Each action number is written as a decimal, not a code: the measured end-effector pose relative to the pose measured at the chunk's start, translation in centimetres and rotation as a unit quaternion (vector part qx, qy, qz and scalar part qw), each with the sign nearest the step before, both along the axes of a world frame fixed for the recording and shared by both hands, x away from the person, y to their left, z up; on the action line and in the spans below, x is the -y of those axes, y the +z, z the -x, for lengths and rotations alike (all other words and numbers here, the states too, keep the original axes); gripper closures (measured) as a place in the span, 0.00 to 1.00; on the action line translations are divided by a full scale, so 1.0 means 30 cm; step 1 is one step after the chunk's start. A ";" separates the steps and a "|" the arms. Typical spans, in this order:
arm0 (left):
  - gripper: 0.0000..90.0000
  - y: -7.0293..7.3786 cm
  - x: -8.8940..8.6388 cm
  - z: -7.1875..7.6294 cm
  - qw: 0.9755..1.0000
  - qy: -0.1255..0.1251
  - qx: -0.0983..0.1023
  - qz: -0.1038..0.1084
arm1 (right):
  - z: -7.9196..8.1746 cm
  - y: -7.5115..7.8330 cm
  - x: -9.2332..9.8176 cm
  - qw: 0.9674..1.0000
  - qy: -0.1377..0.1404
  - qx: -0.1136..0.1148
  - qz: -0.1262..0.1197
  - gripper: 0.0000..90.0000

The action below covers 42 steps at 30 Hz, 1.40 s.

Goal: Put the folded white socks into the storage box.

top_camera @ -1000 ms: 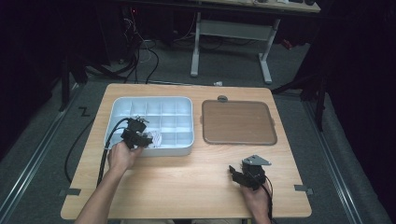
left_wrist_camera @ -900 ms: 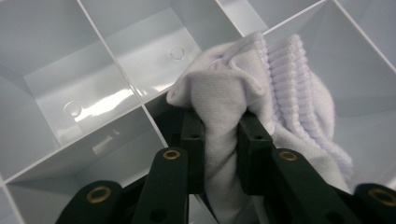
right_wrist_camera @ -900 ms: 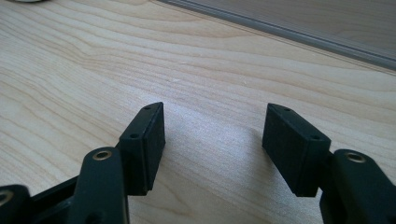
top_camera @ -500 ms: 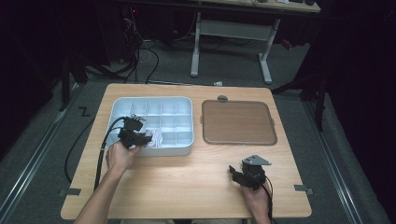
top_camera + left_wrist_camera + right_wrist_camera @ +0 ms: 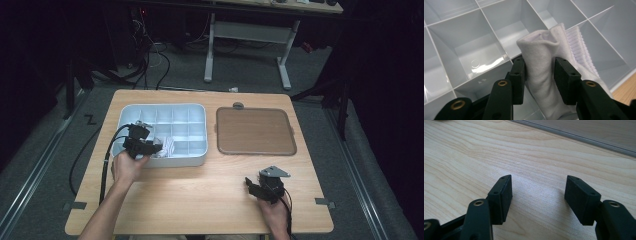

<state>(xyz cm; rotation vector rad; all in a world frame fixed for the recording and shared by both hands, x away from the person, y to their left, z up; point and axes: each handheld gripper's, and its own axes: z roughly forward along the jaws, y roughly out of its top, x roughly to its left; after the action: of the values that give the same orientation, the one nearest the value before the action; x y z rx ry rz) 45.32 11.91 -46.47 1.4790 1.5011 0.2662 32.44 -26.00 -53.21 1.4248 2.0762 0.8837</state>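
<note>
Wooden table [image 5: 200, 195] carries a white divided tray [image 5: 187, 116] far left, where the left gripper [image 5: 540, 72], jaws just widening, brackets a white sock [image 5: 541, 52]; the right gripper [image 5: 537, 195] rests spread apart, near right.

From above, light is falling only on the wooden table [image 5: 200, 200], with a pale glare patch glowing near its front middle, while the surrounding room is sinking into near-black. The picture is looking soft and slightly grainy. In the close views, lighting is bright and even; a white tray [image 5: 474, 50] is reflecting a small shine, and the nearest black parts are blurring at the bottom edge.
</note>
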 end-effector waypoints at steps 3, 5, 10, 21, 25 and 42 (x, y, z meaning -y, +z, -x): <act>0.66 0.017 -0.005 0.006 1.000 0.005 0.008 0.012 | 0.000 0.000 0.000 1.000 -0.001 -0.001 -0.001 0.44; 0.64 0.028 -0.007 0.012 1.000 0.006 0.012 0.020 | 0.000 0.000 -0.001 1.000 -0.001 -0.001 -0.001 0.44; 0.63 0.057 0.005 0.033 0.999 0.002 0.028 0.035 | 0.000 0.000 -0.001 1.000 -0.001 -0.001 -0.001 0.44; 0.74 0.016 0.077 0.008 1.000 -0.006 0.015 0.009 | 0.000 0.000 -0.001 1.000 0.000 0.000 0.000 0.44; 0.83 0.003 0.086 -0.001 1.000 -0.002 0.016 -0.006 | 0.000 0.000 -0.001 1.000 0.000 0.000 0.001 0.43; 0.92 -0.036 0.084 -0.014 1.000 -0.012 -0.009 -0.023 | 0.000 0.000 -0.001 1.000 0.000 0.000 0.001 0.43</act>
<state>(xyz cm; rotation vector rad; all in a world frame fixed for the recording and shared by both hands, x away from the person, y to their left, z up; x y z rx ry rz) 45.75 9.37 -47.53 1.5389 1.4988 0.2758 32.43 -25.97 -53.22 1.4232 2.0760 0.8822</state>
